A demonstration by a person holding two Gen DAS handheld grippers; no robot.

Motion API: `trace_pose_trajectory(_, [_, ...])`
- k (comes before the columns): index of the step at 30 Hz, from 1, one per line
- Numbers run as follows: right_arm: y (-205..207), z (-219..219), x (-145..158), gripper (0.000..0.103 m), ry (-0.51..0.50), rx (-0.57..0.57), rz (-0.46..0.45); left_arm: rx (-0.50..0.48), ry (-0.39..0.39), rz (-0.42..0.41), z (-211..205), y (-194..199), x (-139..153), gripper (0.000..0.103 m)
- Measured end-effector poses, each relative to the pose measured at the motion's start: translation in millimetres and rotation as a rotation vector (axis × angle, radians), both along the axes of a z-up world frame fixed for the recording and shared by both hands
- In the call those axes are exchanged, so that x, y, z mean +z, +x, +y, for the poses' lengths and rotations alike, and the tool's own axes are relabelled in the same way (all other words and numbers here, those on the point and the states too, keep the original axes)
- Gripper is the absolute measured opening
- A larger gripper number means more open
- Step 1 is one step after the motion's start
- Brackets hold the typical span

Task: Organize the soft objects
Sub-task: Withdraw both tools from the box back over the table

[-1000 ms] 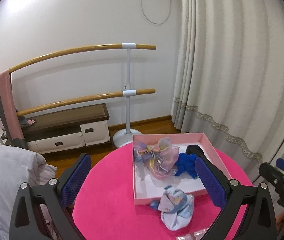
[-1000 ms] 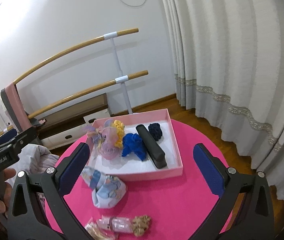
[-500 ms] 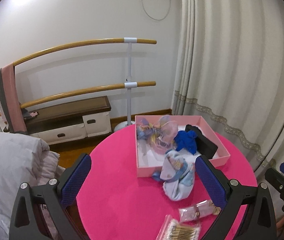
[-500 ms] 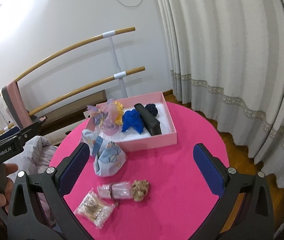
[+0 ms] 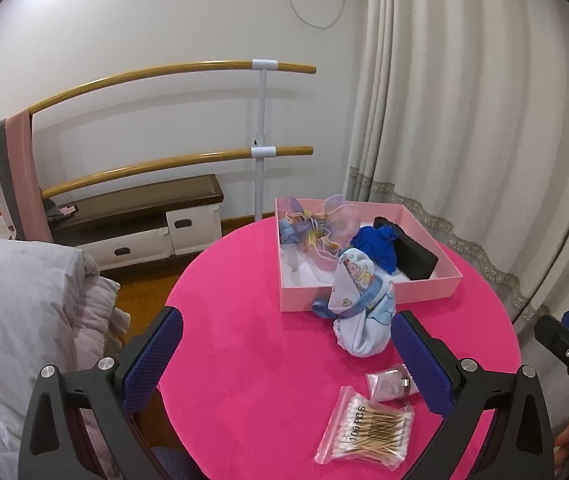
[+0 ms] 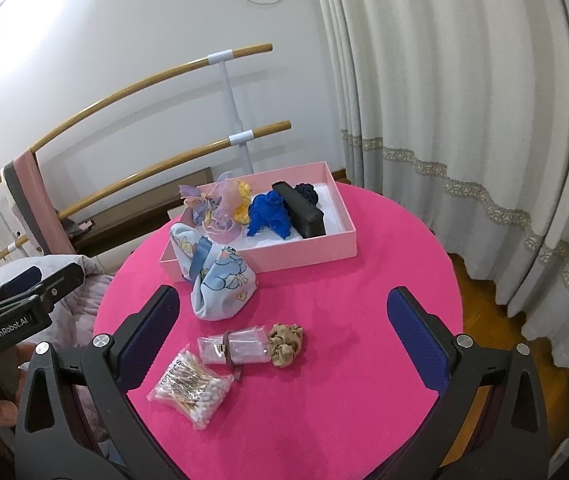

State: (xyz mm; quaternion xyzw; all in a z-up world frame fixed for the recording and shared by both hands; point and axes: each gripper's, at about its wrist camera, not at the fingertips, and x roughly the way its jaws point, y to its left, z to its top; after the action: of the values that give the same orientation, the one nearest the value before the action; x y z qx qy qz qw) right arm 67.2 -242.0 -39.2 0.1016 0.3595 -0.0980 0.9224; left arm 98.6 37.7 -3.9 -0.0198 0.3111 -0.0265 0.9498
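A pink box (image 5: pixel 368 297) (image 6: pixel 304 250) sits at the far side of the round pink table (image 5: pixel 252 352) (image 6: pixel 344 360). Inside it lie a pastel scrunchie (image 5: pixel 334 224) (image 6: pixel 220 210), a blue cloth (image 5: pixel 378 246) (image 6: pixel 268 212), a black case (image 5: pixel 412 254) (image 6: pixel 302 214) and a dark blue scrunchie (image 6: pixel 307 193). A light blue printed cloth bundle (image 5: pixel 360 308) (image 6: pixel 220 280) leans on the box's near wall. A tan scrunchie (image 6: pixel 284 340) lies nearer. My left gripper (image 5: pixel 288 360) and right gripper (image 6: pixel 284 340) both hover open and empty above the table's near side.
A bag of cotton swabs (image 5: pixel 368 428) (image 6: pixel 192 390) and a small clear packet (image 5: pixel 388 386) (image 6: pixel 236 348) lie near the table's front. Curtains (image 6: pixel 464 120) hang to the right, wooden barres (image 5: pixel 164 76) stand behind, and bedding (image 5: pixel 16 320) lies at the left.
Both grippers have pulled back and up from the box, so more of the table's near side shows, with the swabs, packet and tan scrunchie. Both stay open and empty.
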Motion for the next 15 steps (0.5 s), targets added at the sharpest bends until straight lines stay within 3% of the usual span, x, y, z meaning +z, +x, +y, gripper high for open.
trace_pose_trajectory(6, [-3, -2, -4, 0.103, -0.016, -0.018, 0.012, -0.008, 0.011, -0.005, -4, -9, -7, 0.103])
trace_pose_trajectory(15, [-5, -16, -27, 0.103, 0.000, -0.049, 0.078, -0.085, 0.021, 0.091, -26, -12, -48, 0.103])
